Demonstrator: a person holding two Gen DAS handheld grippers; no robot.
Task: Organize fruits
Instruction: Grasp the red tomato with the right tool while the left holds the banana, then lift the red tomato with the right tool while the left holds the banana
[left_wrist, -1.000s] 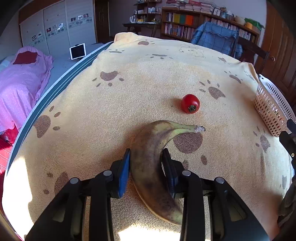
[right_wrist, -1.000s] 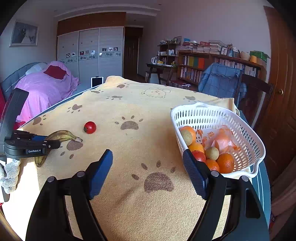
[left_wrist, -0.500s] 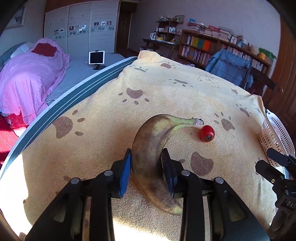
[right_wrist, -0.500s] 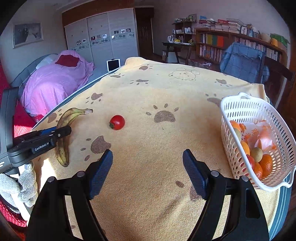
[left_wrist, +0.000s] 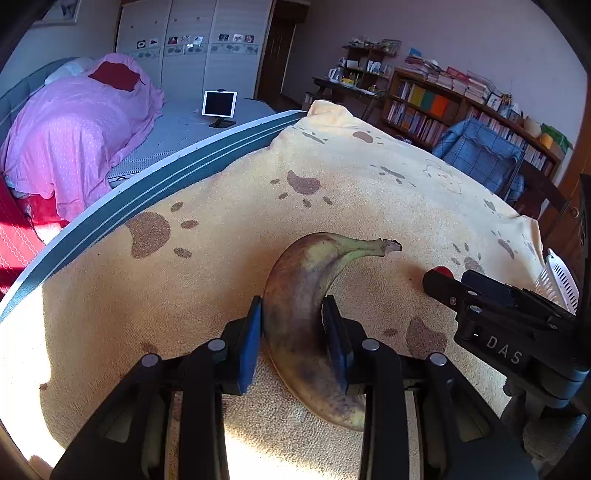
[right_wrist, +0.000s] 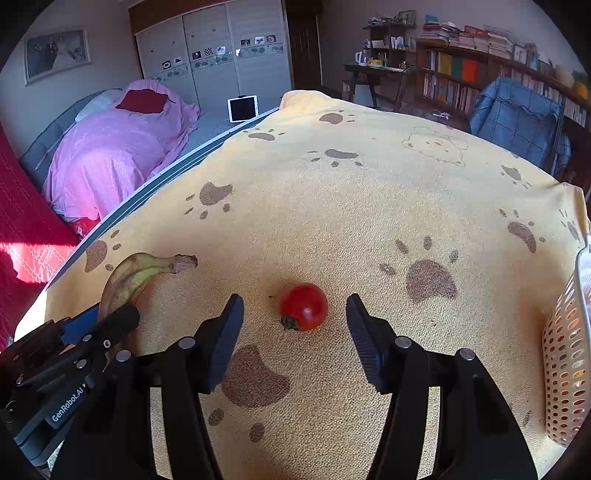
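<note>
Between the wide-open right gripper (right_wrist: 294, 317) sits tomato (right_wrist: 304, 306); left gripper (left_wrist: 293, 332) apparently clamps banana (left_wrist: 299, 317).

The right gripper (right_wrist: 294, 314) hangs wide open, a tomato (right_wrist: 303, 306) between its fingers, touching neither. At left the left gripper (right_wrist: 99, 321) clamps a banana (right_wrist: 129, 277); a basket (right_wrist: 565, 347) stands at right.

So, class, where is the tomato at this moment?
In the right wrist view, the tomato lies on the paw-print cloth between the open fingers of the right gripper, untouched, with the banana to its left.
</note>
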